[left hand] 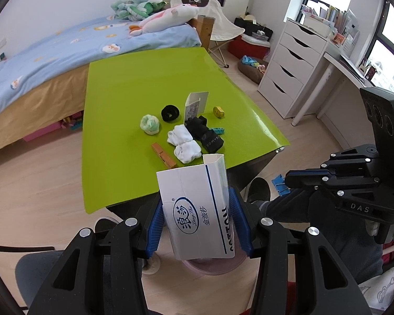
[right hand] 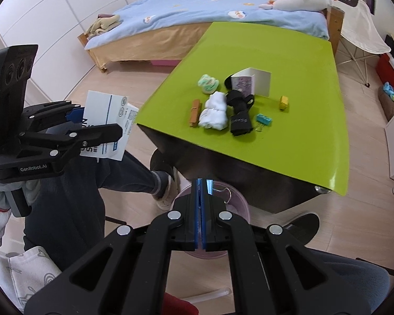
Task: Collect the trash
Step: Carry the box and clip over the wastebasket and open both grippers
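My left gripper (left hand: 195,199) is shut on a white carton box (left hand: 197,210) with blue print, its blue pads pressing on both sides. The box hangs off the table's near edge, above a pink bin (left hand: 212,265) on the floor. In the right wrist view the same box (right hand: 105,120) sits in the left gripper (right hand: 92,120) at the left. My right gripper (right hand: 201,183) is shut, with a blue binder clip (right hand: 210,187) at its tip, over the pink bin (right hand: 240,202). From the left wrist the right gripper (left hand: 287,179) shows that clip (left hand: 279,183).
The green table (right hand: 289,144) carries white socks (right hand: 214,113), black socks (right hand: 240,116), a wooden clothespin (right hand: 195,113), a teal clip (right hand: 264,119), a yellow item (right hand: 284,102), a folded card (right hand: 252,82) and a green-white sock ball (right hand: 208,83). The person's legs and slippers are by the bin; a bed stands behind.
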The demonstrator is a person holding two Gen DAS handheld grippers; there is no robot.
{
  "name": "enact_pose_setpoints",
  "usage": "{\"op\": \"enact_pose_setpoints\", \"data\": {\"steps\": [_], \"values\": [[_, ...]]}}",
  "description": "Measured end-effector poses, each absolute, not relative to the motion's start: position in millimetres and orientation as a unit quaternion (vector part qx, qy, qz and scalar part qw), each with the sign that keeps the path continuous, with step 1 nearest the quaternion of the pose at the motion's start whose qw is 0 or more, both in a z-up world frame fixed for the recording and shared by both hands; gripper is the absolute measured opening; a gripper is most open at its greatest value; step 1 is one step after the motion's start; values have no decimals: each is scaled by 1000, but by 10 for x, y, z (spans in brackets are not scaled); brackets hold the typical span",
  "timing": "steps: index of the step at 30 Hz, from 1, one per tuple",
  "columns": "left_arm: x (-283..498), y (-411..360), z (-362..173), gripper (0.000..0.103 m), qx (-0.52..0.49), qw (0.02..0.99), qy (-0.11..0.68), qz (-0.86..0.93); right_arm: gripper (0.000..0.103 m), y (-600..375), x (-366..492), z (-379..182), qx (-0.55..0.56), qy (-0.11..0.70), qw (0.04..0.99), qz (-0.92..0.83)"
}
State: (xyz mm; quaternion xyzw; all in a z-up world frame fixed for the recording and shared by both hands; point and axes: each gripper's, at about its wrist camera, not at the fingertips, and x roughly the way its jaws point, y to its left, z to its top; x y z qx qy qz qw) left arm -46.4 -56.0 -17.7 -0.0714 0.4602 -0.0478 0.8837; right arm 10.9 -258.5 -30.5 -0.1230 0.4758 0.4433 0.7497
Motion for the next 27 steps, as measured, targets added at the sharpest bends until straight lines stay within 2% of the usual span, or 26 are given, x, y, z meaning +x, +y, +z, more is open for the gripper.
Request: {"op": "enact_pose_setpoints", "data": {"steps": [5, 6, 7, 8, 9, 11, 12, 16, 27], "values": [[-492, -578, -186, 47, -69, 886, 455, -52, 4, -2574, 66, -366, -116, 471, 747, 455], [-488, -581, -189, 47, -69, 886, 455, -52, 8, -2574, 77, -383, -114, 471, 748, 454], [-492, -592, -193, 47, -67, 887, 455, -53, 36, -2584, 82, -401, -112, 472, 749, 451], [-496, -605, -196, 46, -66, 887, 454, -54, 51, -2603, 80, -409, -107, 471, 751, 450], [-501, -614, -198, 47, -66, 887, 454, -55, 78, -2630, 84, -401, -98, 469, 753, 450], [-506, -633, -204, 47, -63, 887, 454, -58, 84, -2678, 88, -371, -90, 464, 760, 447], [-505, -643, -209, 46, -62, 887, 454, -59, 92, -2704, 101, -355, -90, 462, 767, 437], [-502, -712, -235, 46, -56, 886, 455, -67, 99, -2807, 128, -275, -84, 451, 784, 418], [-482, -928, -340, 47, -41, 881, 460, -97, 100, -3055, 153, -182, -72, 432, 812, 386]]}}
